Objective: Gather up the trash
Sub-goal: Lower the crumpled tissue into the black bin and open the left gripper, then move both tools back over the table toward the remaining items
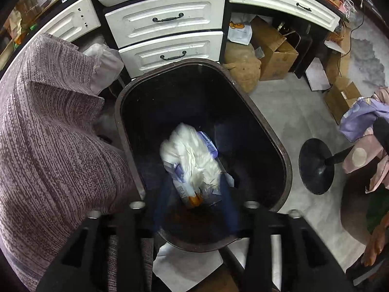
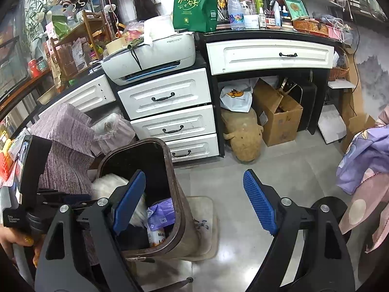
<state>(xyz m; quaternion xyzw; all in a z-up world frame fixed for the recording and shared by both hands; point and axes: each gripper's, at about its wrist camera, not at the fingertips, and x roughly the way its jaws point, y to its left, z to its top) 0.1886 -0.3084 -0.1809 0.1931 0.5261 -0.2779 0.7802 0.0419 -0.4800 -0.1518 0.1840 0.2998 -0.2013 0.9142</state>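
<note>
A dark brown trash bin (image 1: 118,121) fills the left wrist view from above. Inside it lies a crumpled white wad with purple packaging (image 1: 189,160), blurred. My left gripper (image 1: 195,197) points down into the bin; its blue fingers (image 1: 229,204) stand apart on either side of the wad's lower end, not pressing on it. In the right wrist view the same bin (image 2: 189,231) stands at the lower left, with white and purple trash (image 2: 161,213) in it. My right gripper (image 2: 194,203) is open beside the bin and holds nothing. A hand (image 2: 14,241) grips the left tool.
White drawers (image 1: 165,22) and a printer (image 2: 150,56) stand behind the bin. A cardboard box (image 2: 277,116) and a tan plush toy (image 2: 243,136) sit under the desk. Knitted fabric (image 1: 48,133) lies left of the bin, a black round stand base (image 1: 316,165) and clothes (image 2: 364,160) to the right.
</note>
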